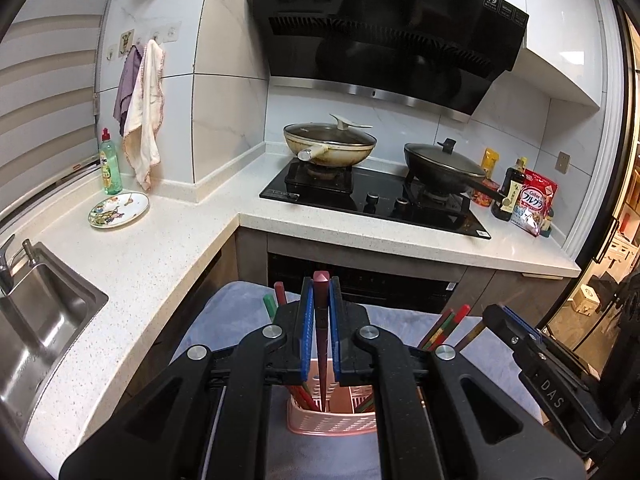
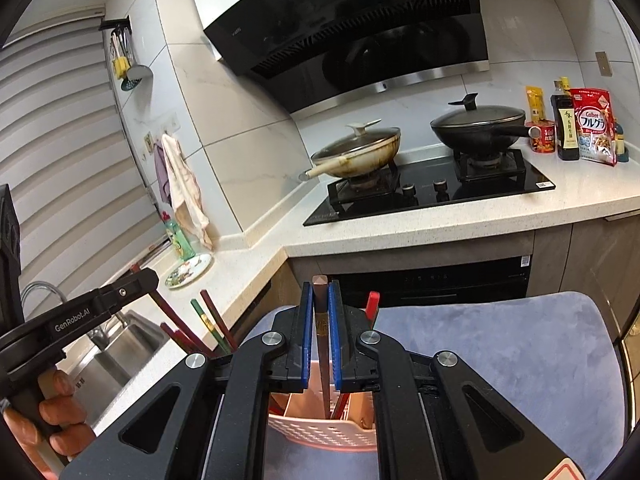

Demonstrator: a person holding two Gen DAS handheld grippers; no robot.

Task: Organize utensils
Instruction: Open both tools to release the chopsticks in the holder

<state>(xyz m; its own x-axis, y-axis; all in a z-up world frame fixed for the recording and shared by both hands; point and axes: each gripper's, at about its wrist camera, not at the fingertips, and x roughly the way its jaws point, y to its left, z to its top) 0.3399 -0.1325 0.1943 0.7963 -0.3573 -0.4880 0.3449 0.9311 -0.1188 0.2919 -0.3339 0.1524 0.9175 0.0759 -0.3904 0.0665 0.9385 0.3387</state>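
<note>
Gripping: the left gripper [image 1: 321, 280] is clamping a dark red chopstick [image 1: 321, 332] between its blue pads [image 1: 306, 320], jaws nearly closed on it.
Pointing: that chopstick is standing upright, its lower end reaching down into the pink basket [image 1: 332, 420].
Pinching: the right gripper [image 2: 320, 286] is holding a brown chopstick [image 2: 321, 332] the same way, jaws almost together around it.
Dipping: the brown chopstick's lower end is sitting inside the pink basket [image 2: 320, 434], beside a red chopstick already leaning there.
Resting: the basket is standing on a grey-blue cloth [image 2: 500, 352] that is covering a raised surface in front of the counter.
Leaning: other chopsticks [image 2: 208, 328], red and green, are sticking up out of the basket on both sides.
Holding: a hand [image 2: 52, 416] is wrapping the left gripper's handle, seen from the right wrist view.
Sitting behind: two lidded pans are occupying the black hob [image 1: 372, 200]; a patterned plate [image 1: 119, 210] is lying on the white counter [image 1: 180, 248] near the sink [image 1: 44, 304].
</note>
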